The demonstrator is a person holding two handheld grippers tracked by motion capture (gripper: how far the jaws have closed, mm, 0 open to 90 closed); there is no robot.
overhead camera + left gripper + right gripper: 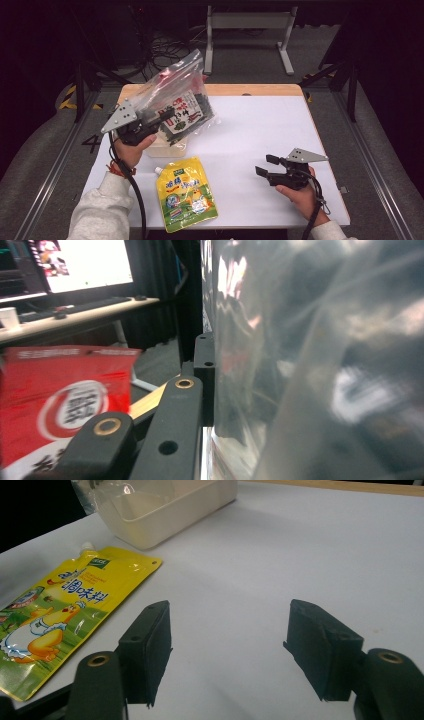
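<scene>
My left gripper (pixel 167 117) is shut on a clear plastic zip bag (pixel 175 95) and holds it up over the back left of the white table (pixel 260 130). The bag contains a dark seaweed packet with red and white print. In the left gripper view the bag's film (pixel 310 365) presses against the black jaws of my left gripper (pixel 212 385), and a red packet (pixel 65 390) shows to the left. A yellow spouted pouch (pixel 186 192) lies flat near the front edge. My right gripper (pixel 265 165) hovers open over bare table at the right, nothing between its fingers (pixel 227 645); the pouch (pixel 55 615) lies to its left.
A shallow cream tray (pixel 162 149) sits under the raised bag, also seen far off (pixel 165 510). A metal stand (pixel 247 22) and cables are on the floor behind the table. A lit monitor (pixel 85 262) on a desk stands in the background.
</scene>
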